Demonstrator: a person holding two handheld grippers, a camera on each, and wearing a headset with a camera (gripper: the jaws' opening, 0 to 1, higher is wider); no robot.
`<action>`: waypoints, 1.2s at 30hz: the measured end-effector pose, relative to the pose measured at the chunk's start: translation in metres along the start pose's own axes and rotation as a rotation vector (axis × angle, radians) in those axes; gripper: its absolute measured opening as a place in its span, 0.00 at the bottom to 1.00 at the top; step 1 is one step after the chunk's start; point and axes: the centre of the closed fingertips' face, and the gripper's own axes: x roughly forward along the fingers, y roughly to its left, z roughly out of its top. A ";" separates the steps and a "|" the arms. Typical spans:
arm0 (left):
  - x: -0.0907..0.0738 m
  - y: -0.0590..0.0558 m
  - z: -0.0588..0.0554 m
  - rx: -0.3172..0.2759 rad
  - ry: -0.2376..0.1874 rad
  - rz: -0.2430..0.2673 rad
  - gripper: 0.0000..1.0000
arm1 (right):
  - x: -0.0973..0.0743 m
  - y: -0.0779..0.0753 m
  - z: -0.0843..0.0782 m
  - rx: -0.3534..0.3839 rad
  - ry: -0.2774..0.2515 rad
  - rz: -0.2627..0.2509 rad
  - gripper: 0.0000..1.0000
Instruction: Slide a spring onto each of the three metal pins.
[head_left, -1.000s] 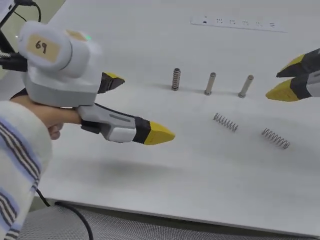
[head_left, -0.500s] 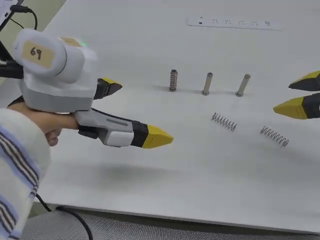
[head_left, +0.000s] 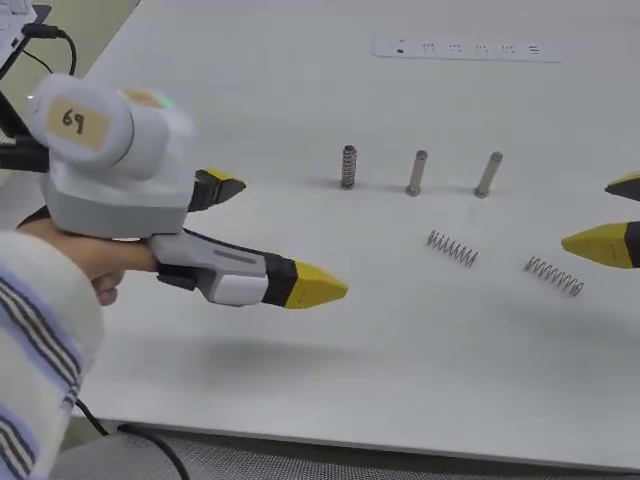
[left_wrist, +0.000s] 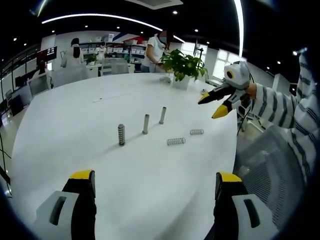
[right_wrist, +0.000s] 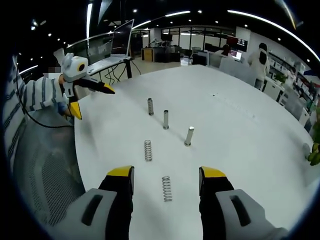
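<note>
**Pins, metal, three.** Stood upright in a straight row on the white counter (head_left: 250, 90).
- Left pin (head_left: 348, 166): carried a fitted spring (left_wrist: 121, 135) coiled around its shaft.
- Middle pin (head_left: 417, 173): bare.
- Right pin (head_left: 488, 174): bare.

**Springs, loose, two.** Lay flat on the counter, on the person's side of the row, apart from each other.
- First loose spring (head_left: 452, 248): lay in front of the gap between the middle pin and the right pin.
- Second loose spring (head_left: 553, 276): lay further right, just beside the lower jaw of the right tool.

**Left tool** (head_left: 290, 237). Yellow-tipped jaws spread wide with nothing between them. It was held above the counter by a hand (head_left: 95, 255) in a striped sleeve (head_left: 40, 350), left of the row and well apart from the pins.

**Right tool** (head_left: 588, 215). Sat at the right edge of the head view. Jaws were parted and empty, above the counter near the second loose spring.

**Sundries.**
- White power strip (head_left: 465, 49) on the far part of the counter.
- Dark cable (head_left: 150, 440) below the near edge.
- Potted plant (left_wrist: 182, 64) at the far side, in the left gripper view.
</note>
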 end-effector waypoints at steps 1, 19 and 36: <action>0.000 0.000 0.000 -0.002 -0.001 -0.001 0.98 | 0.000 0.000 -0.002 0.013 -0.004 -0.002 0.53; 0.001 0.002 -0.001 -0.017 0.000 -0.002 0.98 | -0.005 0.011 -0.025 0.095 -0.035 -0.005 0.78; 0.003 0.003 -0.003 -0.017 0.005 -0.010 0.98 | -0.009 0.015 -0.027 0.157 -0.064 -0.045 0.99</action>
